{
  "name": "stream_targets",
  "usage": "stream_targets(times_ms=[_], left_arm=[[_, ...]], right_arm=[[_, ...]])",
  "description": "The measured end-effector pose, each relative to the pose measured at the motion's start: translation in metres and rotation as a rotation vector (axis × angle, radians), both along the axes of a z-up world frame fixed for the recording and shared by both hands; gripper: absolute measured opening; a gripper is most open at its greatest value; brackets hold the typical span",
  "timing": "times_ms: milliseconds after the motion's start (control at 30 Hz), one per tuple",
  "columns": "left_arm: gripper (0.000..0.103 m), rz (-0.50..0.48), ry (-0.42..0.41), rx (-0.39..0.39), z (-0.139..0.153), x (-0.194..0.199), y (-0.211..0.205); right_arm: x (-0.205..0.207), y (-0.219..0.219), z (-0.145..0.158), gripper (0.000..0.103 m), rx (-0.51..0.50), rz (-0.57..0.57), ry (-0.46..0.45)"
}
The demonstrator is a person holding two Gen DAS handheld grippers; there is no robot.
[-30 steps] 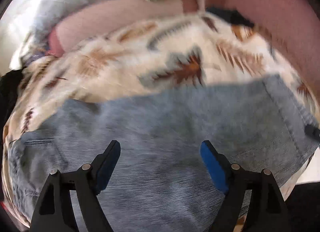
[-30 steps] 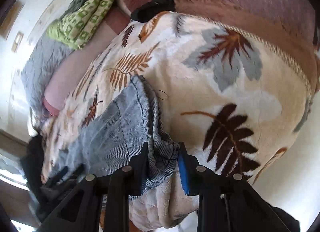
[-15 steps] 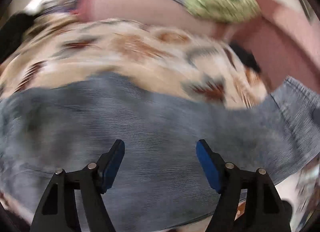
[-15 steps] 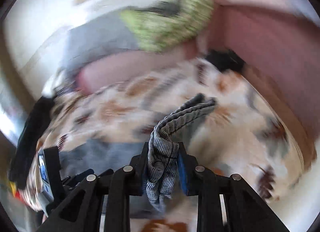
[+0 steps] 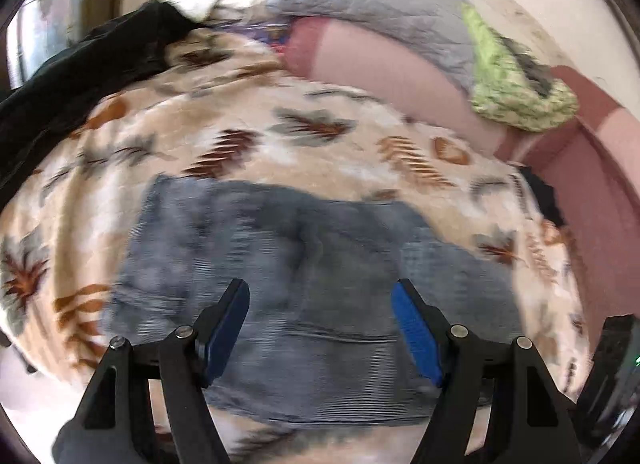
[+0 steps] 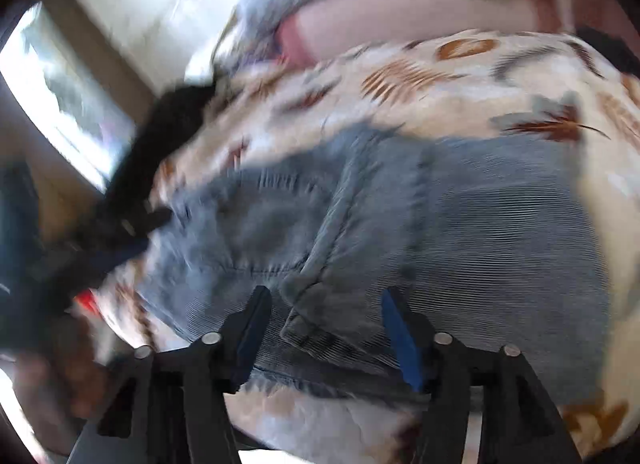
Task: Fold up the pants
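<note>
The leaf blanket covers the bed, and one pair of grey pants lies on it, folded over. The right gripper has just been opening its jaws, and the cloth under them is let go. The left gripper hangs open and empty above the pants. I think now is the time to pat the fold flat and line up the edges. Two grippers, one blanket.
</note>
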State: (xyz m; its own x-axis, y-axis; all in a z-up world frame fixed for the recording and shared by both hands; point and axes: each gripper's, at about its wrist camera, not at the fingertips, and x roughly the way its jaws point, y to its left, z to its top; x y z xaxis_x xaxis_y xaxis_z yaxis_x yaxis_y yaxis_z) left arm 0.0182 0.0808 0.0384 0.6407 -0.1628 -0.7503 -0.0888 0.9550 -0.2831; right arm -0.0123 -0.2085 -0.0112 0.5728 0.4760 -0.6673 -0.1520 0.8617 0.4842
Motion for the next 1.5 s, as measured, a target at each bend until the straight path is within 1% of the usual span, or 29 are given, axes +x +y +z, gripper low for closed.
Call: stream_targets(times_ms=[100,133,167,200,233,267,300,333,400,467,533,600,633,667,700,733,767,800,900,967,1033,1100,1200,1233,1267,1300,1333,1400,1500], left_arm=[[0.075,-0.11,-0.027,-0.041,0.01,0.006,-0.037],[0.075,-0.152,-0.024,-0.057,0.009,0.009,-0.052],[0.075,-0.18,-0.006,-0.052,0.005,0.012,-0.067],[0.075,-0.199,0.036,-0.032,-0.006,0.018,-0.081],[0.075,-0.225,0.134,0.013,-0.032,0.029,-0.097],[0.075,-0.239,0.213,0.051,-0.053,0.036,-0.106],[0.073,-0.252,0.287,0.12,-0.08,0.039,-0.115],[0.075,-0.269,0.205,0.197,-0.075,0.03,-0.123],[0.074,-0.272,0.21,0.269,-0.065,0.023,-0.134],[0.074,-0.286,0.173,0.201,-0.046,0.018,-0.136],[0.075,-0.29,0.094,0.241,-0.027,0.013,-0.142],[0.075,-0.312,0.071,0.248,-0.024,0.016,-0.149],[0.075,-0.318,0.106,0.246,-0.032,0.022,-0.15],[0.075,-0.317,0.182,0.249,-0.049,0.029,-0.152],[0.075,-0.318,0.235,0.27,-0.063,0.034,-0.154],[0.082,-0.318,0.205,0.334,-0.068,0.032,-0.158],[0.082,-0.327,0.186,0.356,-0.065,0.028,-0.161],[0.081,-0.335,0.187,0.344,-0.06,0.026,-0.16],[0.081,-0.316,0.115,0.255,-0.032,0.028,-0.147],[0.081,-0.281,0.064,0.158,-0.013,0.039,-0.134],[0.081,-0.236,0.047,0.077,-0.005,0.05,-0.125],[0.081,-0.24,0.076,-0.002,-0.014,0.07,-0.127],[0.081,-0.259,0.178,-0.075,-0.045,0.091,-0.135],[0.08,-0.255,0.225,-0.025,-0.059,0.095,-0.141],[0.079,-0.239,0.233,0.049,-0.065,0.09,-0.146],[0.078,-0.217,0.223,0.15,-0.07,0.088,-0.152],[0.078,-0.232,0.211,0.195,-0.075,0.087,-0.158],[0.079,-0.237,0.188,0.239,-0.075,0.082,-0.165],[0.08,-0.236,0.186,0.245,-0.075,0.081,-0.168]], right_arm=[[-0.007,-0.053,0.004,0.078,0.09,-0.126,-0.001],[-0.005,-0.066,-0.004,0.08,0.122,-0.145,0.029],[0.001,-0.079,-0.023,0.08,0.156,-0.163,0.106],[0.006,-0.088,-0.049,0.08,0.18,-0.168,0.22],[0.007,-0.094,-0.067,0.08,0.237,-0.143,0.253],[0.004,-0.098,-0.064,0.079,0.254,-0.137,0.225],[0.004,-0.102,-0.059,0.079,0.269,-0.124,0.247],[0.006,-0.105,-0.051,0.079,0.277,-0.113,0.27],[0.011,-0.11,-0.031,0.079,0.303,-0.088,0.214],[0.028,-0.114,-0.015,0.079,0.333,-0.07,0.18],[0.051,-0.118,-0.009,0.079,0.395,-0.047,0.176],[0.088,-0.114,-0.02,0.079,0.466,-0.011,0.213],[0.107,-0.11,-0.032,0.079,0.494,0.023,0.258],[0.126,-0.107,-0.047,0.079,0.492,0.028,0.305],[0.138,-0.111,-0.065,0.078,0.438,-0.007,0.353],[0.148,-0.113,-0.081,0.073,0.409,-0.024,0.391],[0.15,-0.12,-0.086,0.066,0.445,-0.045,0.393],[0.146,-0.125,-0.081,0.066,0.488,-0.055,0.377],[0.118,-0.138,-0.051,0.07,0.405,-0.06,0.241],[0.099,-0.149,-0.045,0.071,0.372,-0.085,0.227],[0.084,-0.16,-0.052,0.071,0.34,-0.133,0.268],[0.075,-0.16,-0.062,0.072,0.351,-0.115,0.314],[0.071,-0.146,-0.076,0.071,0.355,-0.074,0.352],[0.069,-0.142,-0.074,0.068,0.316,-0.072,0.339],[0.067,-0.138,-0.07,0.053,0.249,-0.068,0.33],[0.067,-0.132,-0.067,0.028,0.181,-0.057,0.333],[0.067,-0.129,-0.067,0.019,0.156,-0.049,0.337],[0.064,-0.118,-0.062,0.011,0.031,-0.035,0.307],[0.05,-0.092,-0.051,0.011,-0.19,0.001,0.238]])
